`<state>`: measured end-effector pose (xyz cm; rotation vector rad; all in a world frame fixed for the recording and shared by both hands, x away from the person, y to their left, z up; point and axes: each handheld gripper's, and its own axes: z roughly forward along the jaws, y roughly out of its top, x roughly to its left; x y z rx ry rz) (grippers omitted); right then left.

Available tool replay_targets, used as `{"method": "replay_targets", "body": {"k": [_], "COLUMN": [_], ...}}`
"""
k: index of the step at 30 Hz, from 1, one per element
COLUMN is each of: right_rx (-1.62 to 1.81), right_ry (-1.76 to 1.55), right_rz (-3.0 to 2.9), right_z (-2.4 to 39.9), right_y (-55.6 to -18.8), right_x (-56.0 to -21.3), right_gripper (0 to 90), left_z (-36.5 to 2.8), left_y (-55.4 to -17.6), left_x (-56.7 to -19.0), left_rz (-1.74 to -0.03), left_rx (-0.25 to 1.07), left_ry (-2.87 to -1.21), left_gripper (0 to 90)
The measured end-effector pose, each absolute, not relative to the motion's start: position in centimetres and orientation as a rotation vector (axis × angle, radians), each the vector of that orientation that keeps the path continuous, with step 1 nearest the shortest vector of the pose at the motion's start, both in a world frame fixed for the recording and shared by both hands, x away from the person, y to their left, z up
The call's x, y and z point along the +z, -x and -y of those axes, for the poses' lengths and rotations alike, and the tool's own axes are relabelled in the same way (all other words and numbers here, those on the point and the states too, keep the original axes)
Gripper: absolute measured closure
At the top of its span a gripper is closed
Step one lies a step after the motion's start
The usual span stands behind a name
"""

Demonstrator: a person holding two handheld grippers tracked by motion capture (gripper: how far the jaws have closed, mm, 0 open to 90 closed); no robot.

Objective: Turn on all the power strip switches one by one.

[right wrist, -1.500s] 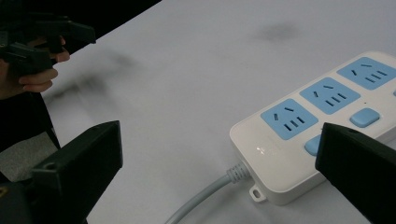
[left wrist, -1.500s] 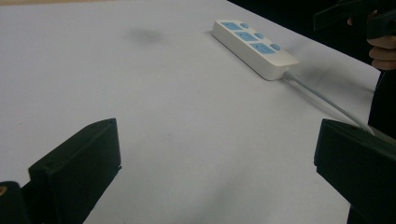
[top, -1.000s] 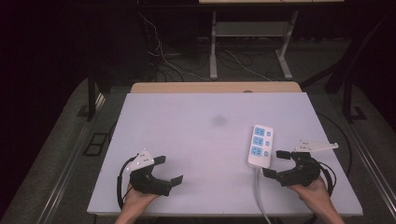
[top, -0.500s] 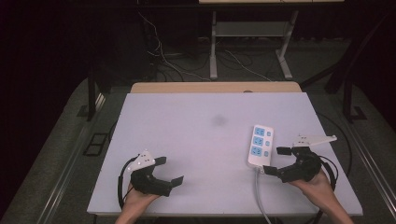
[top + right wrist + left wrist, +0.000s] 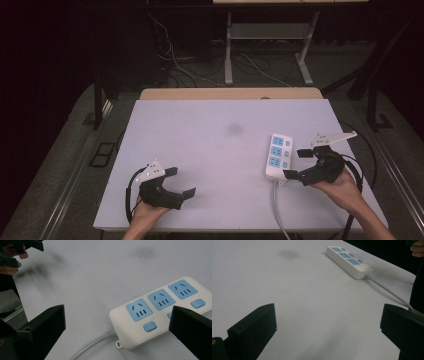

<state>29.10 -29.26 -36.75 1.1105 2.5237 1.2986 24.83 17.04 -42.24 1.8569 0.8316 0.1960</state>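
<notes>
You are holding the left gripper (image 5: pixel 176 188) low over the white table (image 5: pixel 210 150) at about 7 o'clock on the tabletop, your left hand (image 5: pixel 142 212) coming in from the bottom edge of the high view; its jaws are standing wide apart and gripping nothing, with bare table surface lying between them in the left gripper view. The grey three-cornered plate (image 5: pixel 149 171) is sitting on top of it, and its black cable (image 5: pixel 129 197) is looping beside your wrist. A faint dark smudge (image 5: pixel 234 129) is marking the table near its centre. Toward 4 o'clock, a white power strip (image 5: pixel 278 156) is lying flat on the table, carrying three blue sockets (image 5: pixel 160 299) in a row, each with a small blue switch (image 5: pixel 150 326) beside it; its long axis is running roughly from 12 to 6 o'clock, and its grey cord (image 5: pixel 278 215) is leaving the near end and trailing off the table's front edge. Just to the right of the strip, you are holding the right gripper (image 5: pixel 297 163) in your right hand (image 5: pixel 345 187), jaws spread wide and empty. In the right gripper view the near end of the strip is lying between those jaws, the far jaw overlapping the strip's edge, though I cannot tell whether it is touching it.
</notes>
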Motion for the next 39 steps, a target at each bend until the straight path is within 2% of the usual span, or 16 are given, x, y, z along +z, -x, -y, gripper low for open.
{"method": "replay_targets", "body": {"k": [27,28,29,32,33,37,39], "right_rx": [1.213,1.203,1.191,1.149,1.144,1.155,1.167], "right_ry": [-1.123,-1.135,-1.131,-1.141,-1.14,-1.148,-1.154], "right_rz": [-2.612,-2.614,-2.607,-2.607,-2.609,-2.634,-2.639], "right_z": [29.9,30.0,30.1,30.3,30.3,30.5,30.6], "right_y": [-33.3,-33.4,-33.5,-33.8,-33.8,-34.1,-34.3], "right_x": [-38.1,-38.1,-38.1,-38.2,-38.1,-37.8,-37.6], "right_gripper": [0.7,5.2,13.9,20.3,25.6,37.2,47.0], "left_z": [-17.0,-17.0,-17.0,-17.0,-17.0,-17.0,-17.0], "left_y": [-24.9,-24.9,-24.9,-24.9,-24.9,-24.9,-24.9], "left_x": [-42.3,-42.3,-42.3,-42.3,-42.3,-42.3,-42.3], "left_rz": [-0.829,-0.829,-0.829,-0.828,-0.828,-0.827,-0.827], "left_rx": [0.19,0.191,0.191,0.191,0.189,0.188,0.189], "left_ry": [-1.86,-1.86,-1.86,-1.86,-1.862,-1.862,-1.862], "left_gripper": [0.0,0.0,0.0,0.0,0.0,0.0,0.0]}}
